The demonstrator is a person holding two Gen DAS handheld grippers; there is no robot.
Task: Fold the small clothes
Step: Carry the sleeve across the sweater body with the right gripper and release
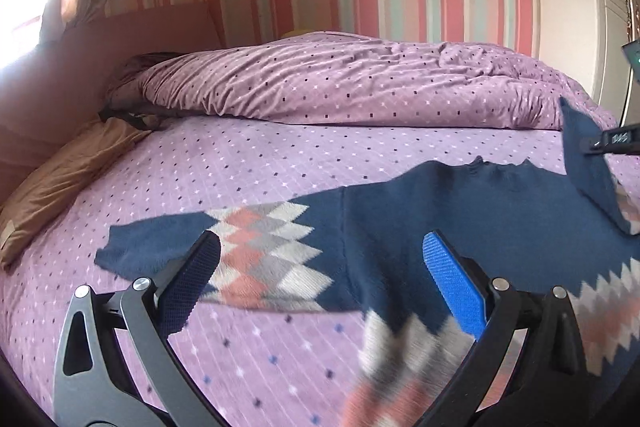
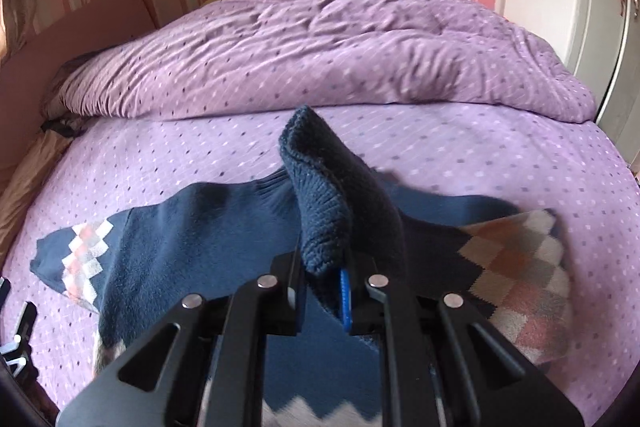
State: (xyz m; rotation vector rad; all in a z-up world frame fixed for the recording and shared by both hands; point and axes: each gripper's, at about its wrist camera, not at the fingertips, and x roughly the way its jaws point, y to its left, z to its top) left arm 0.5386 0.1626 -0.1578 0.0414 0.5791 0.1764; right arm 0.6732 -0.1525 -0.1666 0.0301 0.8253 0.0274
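**Operator:** Entry. The navy knit sweater (image 1: pixel 400 227) lies spread face-down or face-up (I cannot tell which) across the bed (image 1: pixel 280 155), collar toward the rolled duvet (image 1: pixel 340 79). Argyle bands in pink, grey and white mark both sleeves and the hem.

**Observer:** Finger states?

**Operator:** Right gripper (image 2: pixel 334 267): fingers pressed nearly together, pinching the ribbed cuff of the right sleeve (image 2: pixel 320 187), which stands lifted off the bed and drapes over the tool. Left gripper (image 1: pixel 320 267): fingers spread wide, nothing between them, hovering above the left sleeve (image 1: pixel 224 247).

**Observer:** Handling notes?

**Operator:** My judgement: light, soft, wholly limp. The lifted sleeve sags under its own weight, so it will follow wherever the cuff goes but won't hold any shape. The knit looks grippy rather than slippery; the risk is stretching or dragging the body along the sheet, not dropping it.

**Observer:** Best hold?

**Operator:** Ribbed edges: cuff, hem, collar. They're thicker and give the pads something to bite. For the left side I'd take the cuff end beyond the argyle band, a single layer.
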